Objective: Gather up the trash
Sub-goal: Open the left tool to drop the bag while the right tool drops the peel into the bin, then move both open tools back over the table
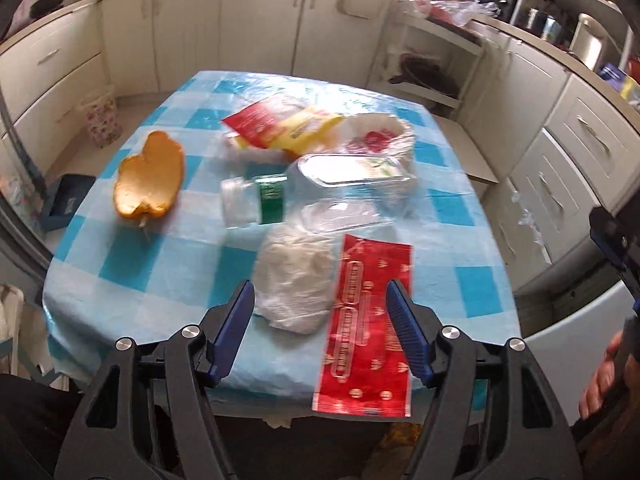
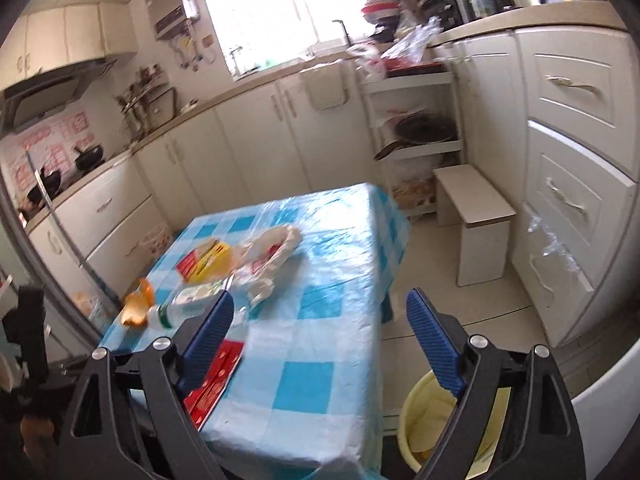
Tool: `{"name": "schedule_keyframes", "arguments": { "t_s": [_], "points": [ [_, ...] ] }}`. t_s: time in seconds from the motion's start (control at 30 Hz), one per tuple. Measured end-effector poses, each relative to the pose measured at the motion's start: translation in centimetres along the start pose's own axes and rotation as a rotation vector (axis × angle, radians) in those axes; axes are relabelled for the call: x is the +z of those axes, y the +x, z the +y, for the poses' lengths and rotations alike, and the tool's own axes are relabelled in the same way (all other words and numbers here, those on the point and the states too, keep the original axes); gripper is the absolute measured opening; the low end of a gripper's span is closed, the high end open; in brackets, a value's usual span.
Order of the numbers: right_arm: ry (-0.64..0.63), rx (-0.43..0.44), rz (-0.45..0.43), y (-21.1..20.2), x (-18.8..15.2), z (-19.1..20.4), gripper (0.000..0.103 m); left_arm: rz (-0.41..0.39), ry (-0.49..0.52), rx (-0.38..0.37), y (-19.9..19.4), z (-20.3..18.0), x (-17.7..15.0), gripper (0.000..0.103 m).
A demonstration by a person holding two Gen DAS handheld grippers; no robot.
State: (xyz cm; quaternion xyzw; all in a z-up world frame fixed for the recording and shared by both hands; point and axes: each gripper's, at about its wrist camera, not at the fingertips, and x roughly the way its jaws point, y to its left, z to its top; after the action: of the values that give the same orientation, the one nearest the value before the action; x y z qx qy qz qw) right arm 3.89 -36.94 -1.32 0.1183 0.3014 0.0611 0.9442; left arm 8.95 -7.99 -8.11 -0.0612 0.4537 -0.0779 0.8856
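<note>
Trash lies on a blue checked table [image 1: 132, 264]: an orange peel [image 1: 150, 176], a crushed clear bottle with green label [image 1: 260, 200], clear plastic trays [image 1: 352, 172], red and yellow packets [image 1: 280, 120], a crumpled white plastic bag [image 1: 294, 276] and a long red wrapper [image 1: 368, 320] at the near edge. My left gripper [image 1: 320, 320] is open and empty just above the white bag and red wrapper. My right gripper [image 2: 320, 336] is open and empty above the table's [image 2: 320, 360] right side. A yellow bin [image 2: 432, 420] stands on the floor beside the table.
White kitchen cabinets [image 1: 256, 20] ring the room. A small white stool [image 2: 476, 216] stands right of the table. A patterned bin [image 1: 102, 120] stands on the floor at far left. The other gripper [image 1: 616, 240] shows at the left view's right edge.
</note>
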Motion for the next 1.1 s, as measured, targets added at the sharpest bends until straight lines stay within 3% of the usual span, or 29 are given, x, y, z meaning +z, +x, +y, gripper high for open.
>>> {"name": "schedule_keyframes", "arguments": {
  "t_s": [0.23,0.53,0.6,0.7,0.8,0.83,0.9,1.0,1.1],
  "points": [
    [-0.207,0.111,0.202,4.4,-4.0,6.4,0.086,0.07,0.009,0.016,3.5,1.8,-0.3,0.065],
    [-0.231,0.159,0.239,5.1,-5.7,8.1,0.086,0.094,0.037,0.045,6.1,0.8,0.2,0.066],
    [-0.246,0.238,0.243,4.5,-5.9,8.5,0.086,0.09,0.05,0.055,6.4,0.6,0.2,0.066],
    [-0.383,0.462,0.33,3.0,-8.1,11.3,0.086,0.088,0.065,0.05,6.6,0.6,0.4,0.064],
    [-0.609,0.59,0.5,1.9,-14.0,14.9,0.086,0.078,0.103,0.044,6.6,0.8,0.5,0.039],
    [-0.678,0.588,0.571,2.3,-16.6,15.8,0.086,0.08,0.107,0.035,6.5,1.0,0.5,0.027],
    [-0.765,0.521,0.704,4.2,-21.4,16.9,0.086,0.092,0.097,0.002,6.3,1.7,0.6,0.017],
    [-0.933,0.39,0.821,7.7,-27.7,18.4,0.086,0.101,0.078,-0.035,6.2,2.7,0.7,0.014],
    [-1.027,0.337,0.874,10.6,-31.4,19.4,0.086,0.095,0.075,-0.047,5.8,3.4,0.9,0.013]
  ]
}}
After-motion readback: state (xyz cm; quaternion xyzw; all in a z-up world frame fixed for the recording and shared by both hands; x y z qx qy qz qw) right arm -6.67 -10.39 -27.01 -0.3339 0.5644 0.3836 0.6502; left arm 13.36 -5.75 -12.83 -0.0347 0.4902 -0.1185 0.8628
